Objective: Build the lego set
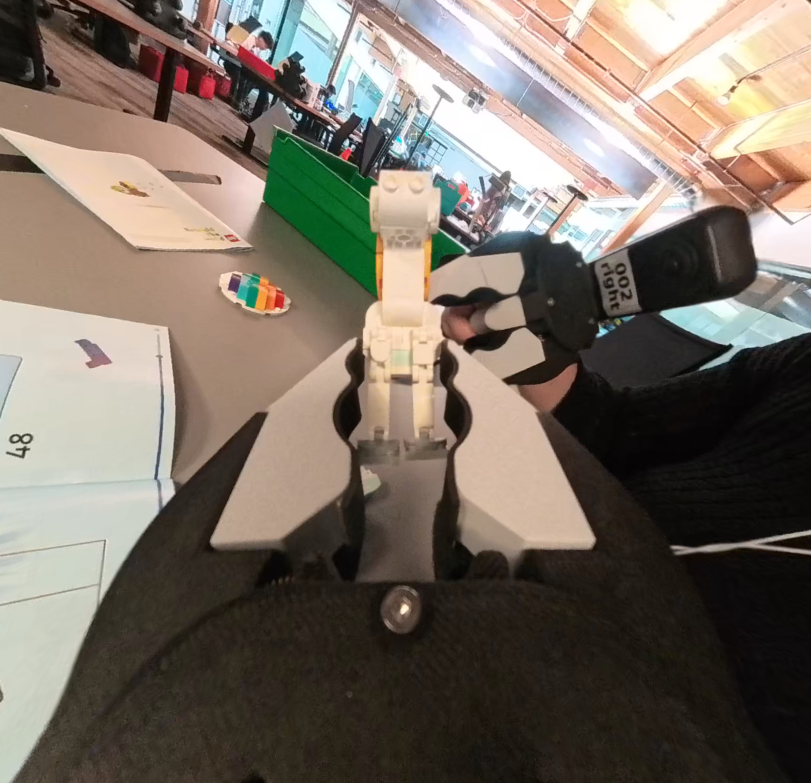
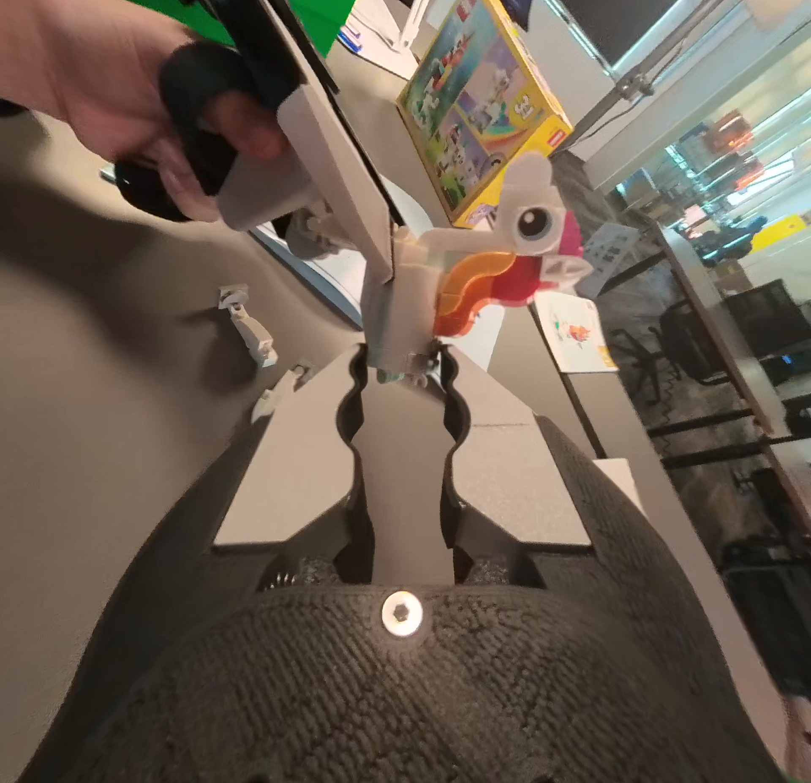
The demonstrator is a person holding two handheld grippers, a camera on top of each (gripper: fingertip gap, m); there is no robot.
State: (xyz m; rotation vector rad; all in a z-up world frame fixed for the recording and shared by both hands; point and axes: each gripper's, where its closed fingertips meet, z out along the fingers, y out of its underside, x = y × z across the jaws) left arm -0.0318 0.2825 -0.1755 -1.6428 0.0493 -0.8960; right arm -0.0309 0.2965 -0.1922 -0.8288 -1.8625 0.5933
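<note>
A white lego unicorn model (image 1: 401, 288) is held up off the grey table (image 1: 245, 367). My left gripper (image 1: 401, 354) is shut on its body just above the legs. In the right wrist view the model (image 2: 408, 305) shows its eye, rainbow mane and pink horn, with a finger (image 2: 346, 182) of my left gripper pressed on it. My right gripper (image 2: 400, 354) has its jaws closed on the model's near end. It also shows in the left wrist view (image 1: 447, 318), coming in from the right at the model's shoulder.
Loose white leg pieces (image 2: 248, 323) lie on the table. A white plate with a rainbow part (image 1: 254, 292), a green bin (image 1: 324, 204) and two instruction booklets (image 1: 127, 200) (image 1: 66, 411) sit to the left. The yellow lego box (image 2: 478, 112) stands behind. The grippers are tip to tip, or close to it.
</note>
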